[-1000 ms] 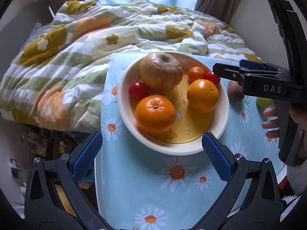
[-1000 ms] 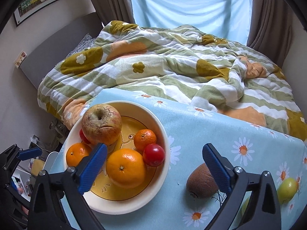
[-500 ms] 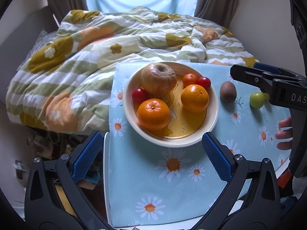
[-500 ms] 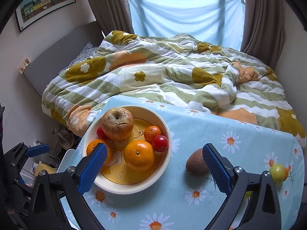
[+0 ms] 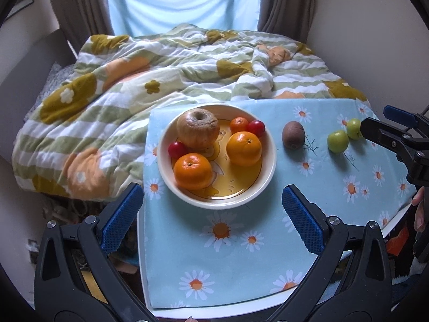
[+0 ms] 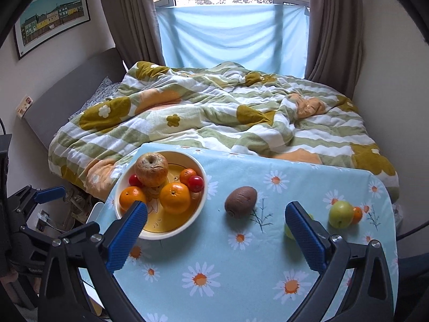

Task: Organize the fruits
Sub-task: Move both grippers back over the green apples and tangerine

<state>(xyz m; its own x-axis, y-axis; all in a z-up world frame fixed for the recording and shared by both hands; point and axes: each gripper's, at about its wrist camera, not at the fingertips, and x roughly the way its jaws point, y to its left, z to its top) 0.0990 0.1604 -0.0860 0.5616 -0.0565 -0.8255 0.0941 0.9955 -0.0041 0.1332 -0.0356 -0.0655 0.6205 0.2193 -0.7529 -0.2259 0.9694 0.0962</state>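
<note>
A cream bowl [image 5: 269, 171] [image 6: 199, 210] on the daisy tablecloth holds a wrinkled apple [image 5: 198, 128], two oranges [image 5: 192, 171], a small tangerine and two red fruits. A brown kiwi [image 5: 293, 135] [image 6: 240, 202] lies right of the bowl. Two green fruits [image 5: 337, 141] lie further right; in the right wrist view one green fruit [image 6: 340, 214] hides part of a small orange fruit [image 6: 357, 214]. My left gripper [image 5: 214, 217] is open and empty, above the table's near edge. My right gripper [image 6: 214, 237] is open and empty, near the kiwi; it also shows at the right edge of the left wrist view [image 5: 396, 134].
A bed with a flowered quilt [image 5: 150, 86] lies just behind the table. A window with a blue sheet [image 6: 230, 35] and brown curtains is beyond it. The table's left edge [image 5: 142, 241] drops to a cluttered floor.
Both grippers have pulled back and up from the table, so the bowl looks smaller and more of the tablecloth, kiwi and green fruits shows. Both stay open.
</note>
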